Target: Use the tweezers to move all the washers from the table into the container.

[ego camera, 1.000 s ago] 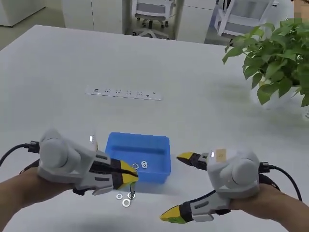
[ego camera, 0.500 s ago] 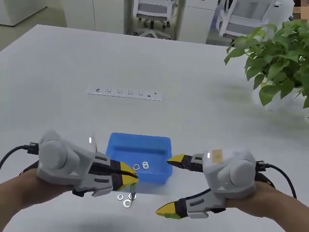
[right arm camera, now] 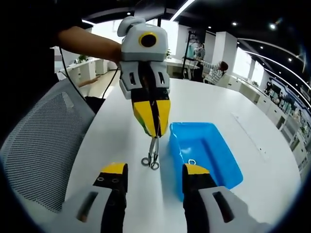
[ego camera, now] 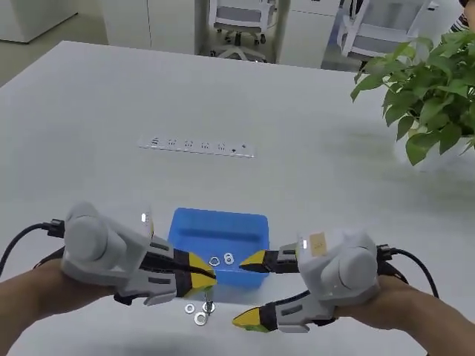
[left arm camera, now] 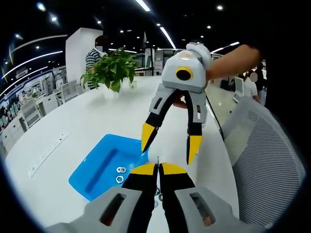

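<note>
Two washers [ego camera: 222, 259] lie inside the blue container [ego camera: 220, 225], close to its front wall. We note a few loose washers [ego camera: 199, 313] on the table [ego camera: 312, 148], just in front of the container. The left gripper [ego camera: 210, 276] has its jaws clenched on the tweezers [right arm camera: 153, 145], tips down at the loose washers; we cannot tell if they grip one. The right gripper [ego camera: 251, 291] is spread wide, holding nothing, near the container's front right corner. A power strip [ego camera: 197, 145] lies farther back, and a potted plant [ego camera: 423, 96] stands at far right.
</note>
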The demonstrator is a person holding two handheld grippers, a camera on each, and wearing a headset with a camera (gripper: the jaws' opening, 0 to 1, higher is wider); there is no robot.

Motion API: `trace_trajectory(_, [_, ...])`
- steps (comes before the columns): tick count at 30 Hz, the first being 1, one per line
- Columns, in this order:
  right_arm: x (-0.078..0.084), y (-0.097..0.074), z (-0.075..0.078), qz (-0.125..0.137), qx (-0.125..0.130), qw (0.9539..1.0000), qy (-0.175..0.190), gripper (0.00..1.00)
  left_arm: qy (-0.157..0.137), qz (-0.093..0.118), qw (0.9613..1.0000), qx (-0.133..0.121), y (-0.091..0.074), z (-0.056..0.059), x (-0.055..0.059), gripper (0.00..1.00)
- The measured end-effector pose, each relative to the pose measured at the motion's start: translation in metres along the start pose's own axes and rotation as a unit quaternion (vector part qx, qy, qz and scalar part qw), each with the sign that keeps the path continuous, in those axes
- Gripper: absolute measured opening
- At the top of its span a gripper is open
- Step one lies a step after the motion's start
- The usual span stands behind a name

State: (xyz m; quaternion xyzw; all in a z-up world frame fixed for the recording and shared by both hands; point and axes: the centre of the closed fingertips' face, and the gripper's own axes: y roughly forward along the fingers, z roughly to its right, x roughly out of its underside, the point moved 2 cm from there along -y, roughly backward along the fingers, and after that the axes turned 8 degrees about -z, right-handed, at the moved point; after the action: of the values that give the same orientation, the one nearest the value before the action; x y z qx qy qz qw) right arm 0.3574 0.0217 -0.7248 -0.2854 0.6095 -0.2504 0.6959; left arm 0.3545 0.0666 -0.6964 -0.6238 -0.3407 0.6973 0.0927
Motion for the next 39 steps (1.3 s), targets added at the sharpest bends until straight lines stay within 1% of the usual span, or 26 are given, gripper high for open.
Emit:
trace_trajectory(5, [-0.002,0.008,0.002,-0.006,-0.005,0.9999,-0.01,0.39,0.0,0.0,1.0,0.002,0.002,-0.001,-0.001,0.05])
trace_trajectory(8, [-0.004,0.011,0.003,-0.006,-0.01,0.9999,-0.013,0.37,0.001,0.0,1.0,0.003,0.003,0.001,-0.004,0.05])
trace_trajectory(12, [-0.005,0.018,0.002,-0.011,-0.02,0.9996,-0.018,0.34,0.002,0.0,1.0,0.004,0.003,0.002,-0.005,0.05])
trace_trajectory(15, [-0.007,0.024,0.001,-0.018,-0.031,0.9989,-0.029,0.31,0.003,-0.001,1.0,0.005,0.002,0.002,-0.006,0.05])
trace_trajectory(20, [-0.009,0.033,0.0,-0.022,-0.044,0.998,-0.039,0.27,0.002,-0.002,1.0,0.004,0.001,0.003,-0.006,0.05])
trace_trajectory(22, [-0.008,0.036,0.0,-0.025,-0.049,0.9976,-0.043,0.26,0.001,-0.002,1.0,0.005,0.0,0.002,-0.004,0.05])
trace_trajectory(31, [-0.008,0.049,-0.003,-0.041,-0.073,0.994,-0.071,0.17,0.0,-0.004,1.0,0.004,-0.001,0.004,-0.004,0.05])
trace_trajectory(35, [-0.007,0.051,-0.003,-0.049,-0.08,0.9919,-0.086,0.14,0.0,-0.005,1.0,0.005,0.0,0.005,-0.005,0.05])
trace_trajectory(39, [-0.007,0.052,-0.004,-0.051,-0.087,0.9907,-0.092,0.12,-0.001,-0.005,1.0,0.005,0.0,0.005,-0.004,0.05])
